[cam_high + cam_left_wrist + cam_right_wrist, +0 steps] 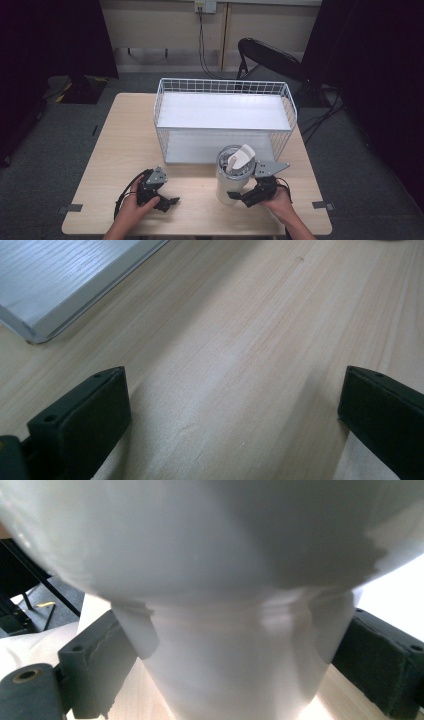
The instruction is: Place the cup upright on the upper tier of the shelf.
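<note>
From above, a pale wood counter stood on grey carpet, a black chair and dark curtains behind it. A white wire rack sat at its far middle. A white tumbler stood upright before the rack, the right gripper around its base. The left gripper lay near the front edge, spread. In the left gripper view, jaws gaped over bare wood grain beside the rack's board. In the right gripper view, both pads flanked the tumbler; contact was unclear.
</note>
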Demonstrator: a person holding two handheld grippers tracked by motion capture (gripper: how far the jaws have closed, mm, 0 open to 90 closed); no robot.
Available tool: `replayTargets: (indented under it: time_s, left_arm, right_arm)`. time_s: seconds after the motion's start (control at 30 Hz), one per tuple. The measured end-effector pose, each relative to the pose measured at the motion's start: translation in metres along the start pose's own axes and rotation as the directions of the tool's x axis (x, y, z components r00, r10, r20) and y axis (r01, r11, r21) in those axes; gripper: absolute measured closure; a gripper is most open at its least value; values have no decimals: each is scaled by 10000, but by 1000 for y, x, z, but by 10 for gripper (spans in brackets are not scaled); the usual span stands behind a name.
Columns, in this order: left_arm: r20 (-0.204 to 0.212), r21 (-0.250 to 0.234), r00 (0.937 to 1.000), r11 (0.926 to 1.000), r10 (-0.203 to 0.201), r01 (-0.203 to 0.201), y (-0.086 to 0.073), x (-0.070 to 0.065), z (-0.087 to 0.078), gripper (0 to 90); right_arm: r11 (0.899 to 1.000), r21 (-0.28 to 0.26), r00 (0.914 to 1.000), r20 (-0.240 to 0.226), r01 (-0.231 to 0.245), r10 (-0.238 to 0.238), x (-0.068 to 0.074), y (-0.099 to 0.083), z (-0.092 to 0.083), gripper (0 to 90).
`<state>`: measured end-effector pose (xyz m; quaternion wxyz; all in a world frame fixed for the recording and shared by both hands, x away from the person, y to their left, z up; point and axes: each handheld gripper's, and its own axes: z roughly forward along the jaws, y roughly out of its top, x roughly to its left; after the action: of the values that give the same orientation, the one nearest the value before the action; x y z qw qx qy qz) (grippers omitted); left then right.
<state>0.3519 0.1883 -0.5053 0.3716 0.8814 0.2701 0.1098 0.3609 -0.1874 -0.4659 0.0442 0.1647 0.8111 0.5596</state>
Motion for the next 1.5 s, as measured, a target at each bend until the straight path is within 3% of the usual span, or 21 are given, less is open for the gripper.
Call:
replayTargets:
  time_s: [0.4, 0.73, 1.17, 1.3, 1.4, 1.5]
  left_arm:
    - [8, -4, 10000, 10000, -23, 23, 0, 0, 0, 0]
    - [-26, -14, 10000, 10000, -36, 36, 0, 0, 0, 0]
    - [-55, -17, 10000, 10000, -77, 77, 0, -1, 0, 0]
    - [-55, -16, 10000, 10000, -82, 82, 0, -1, 0, 0]
    - [-59, 0, 9999, 10000, -82, 82, 0, -1, 0, 0]
    - [-60, 1, 9999, 10000, -84, 84, 0, -1, 0, 0]
  right_arm:
    - [9991, -434, 9997, -226, -44, 34, -3, -5, 3, 71]
    - [9995, -292, 9993, -376, -88, 77, -5, -4, 8, 62]
    - [9987, -515, 9989, -459, 46, -69, -7, -6, 12, 65]
    - [9986, -523, 9996, -299, 6, -22, -4, -5, 12, 76]
    - [9971, -665, 9993, 113, 365, -358, 0, -5, 11, 91]
    - [9970, -686, 9985, 441, 358, -329, 2, -3, 10, 99]
